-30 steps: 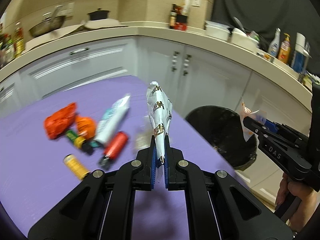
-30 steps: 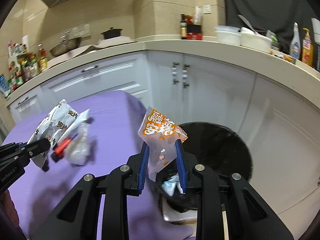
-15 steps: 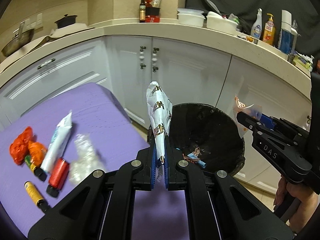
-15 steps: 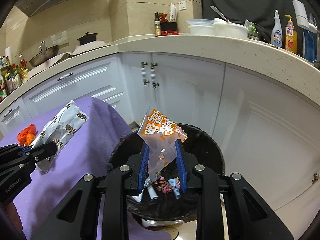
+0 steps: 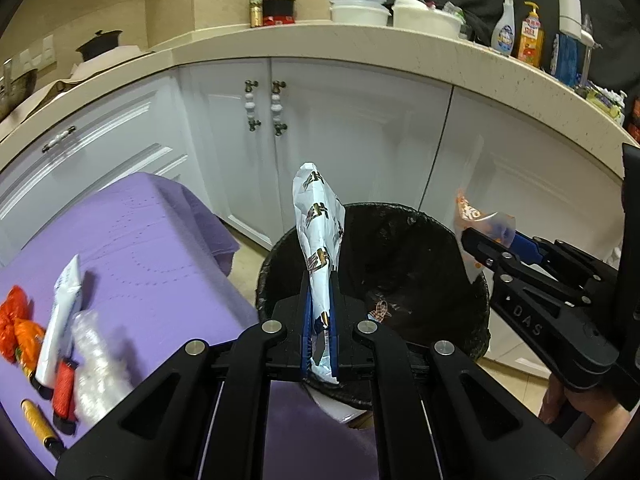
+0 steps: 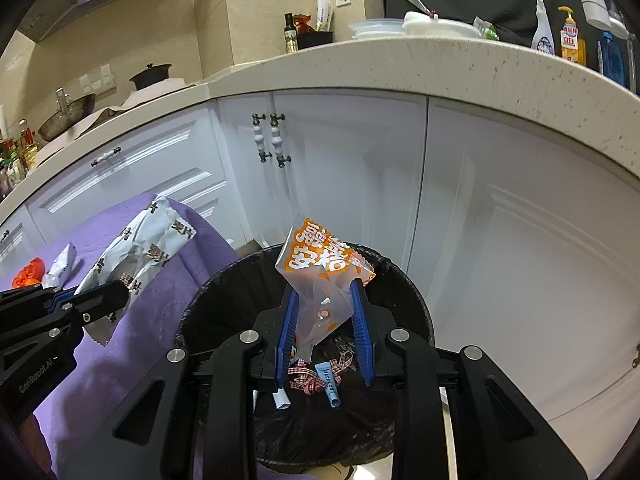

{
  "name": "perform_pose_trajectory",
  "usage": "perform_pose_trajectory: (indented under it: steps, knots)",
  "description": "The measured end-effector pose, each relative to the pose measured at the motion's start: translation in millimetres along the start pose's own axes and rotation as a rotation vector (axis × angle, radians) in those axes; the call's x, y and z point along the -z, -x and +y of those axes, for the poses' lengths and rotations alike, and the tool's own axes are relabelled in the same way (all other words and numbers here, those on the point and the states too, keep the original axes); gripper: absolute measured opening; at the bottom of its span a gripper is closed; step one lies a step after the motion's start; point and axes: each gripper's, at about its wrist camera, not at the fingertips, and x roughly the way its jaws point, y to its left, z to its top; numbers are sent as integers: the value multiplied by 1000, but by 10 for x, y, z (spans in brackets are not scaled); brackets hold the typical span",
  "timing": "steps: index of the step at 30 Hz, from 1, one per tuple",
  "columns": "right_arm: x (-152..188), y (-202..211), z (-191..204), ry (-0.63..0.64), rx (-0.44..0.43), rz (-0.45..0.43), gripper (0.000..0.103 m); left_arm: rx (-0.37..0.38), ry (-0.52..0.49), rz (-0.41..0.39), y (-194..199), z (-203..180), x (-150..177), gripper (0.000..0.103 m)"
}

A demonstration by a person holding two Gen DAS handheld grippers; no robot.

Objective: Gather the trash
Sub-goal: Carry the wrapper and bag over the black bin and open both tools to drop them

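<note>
My left gripper (image 5: 319,312) is shut on a white snack wrapper with brown print (image 5: 318,224) and holds it upright at the near rim of the black trash bin (image 5: 436,236). My right gripper (image 6: 325,312) is shut on a clear and orange wrapper (image 6: 320,264), held above the open bin (image 6: 408,292). The bin holds several scraps (image 6: 316,380). In the right wrist view the left gripper (image 6: 116,294) and its white wrapper (image 6: 140,252) are at the left. In the left wrist view the right gripper (image 5: 480,246) holds the orange wrapper (image 5: 472,214).
A purple table (image 5: 152,264) carries a white tube (image 5: 64,320), a clear crumpled wrapper (image 5: 94,368), red and orange wrappers (image 5: 16,320), a red cylinder (image 5: 64,384) and a gold one (image 5: 38,420). White cabinets (image 5: 340,140) and a cluttered worktop (image 5: 360,44) stand behind the bin.
Both grippers have swung from over the table to the bin, each still holding its wrapper. The bin now lies close below both.
</note>
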Motion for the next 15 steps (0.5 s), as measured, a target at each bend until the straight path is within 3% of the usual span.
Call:
perform_pose_trajectory:
  steps: [5, 7, 15]
  knots:
    - [13, -91, -37, -26, 5, 5, 52, -7, 2, 12, -109, -15, -38, 19]
    - [16, -99, -39, -26, 7, 7, 53, -11, 8, 14, -137, -8, -39, 25]
    - [13, -29, -60, -24, 17, 1, 53, -2, 28, 32, -182, 38, -21, 26]
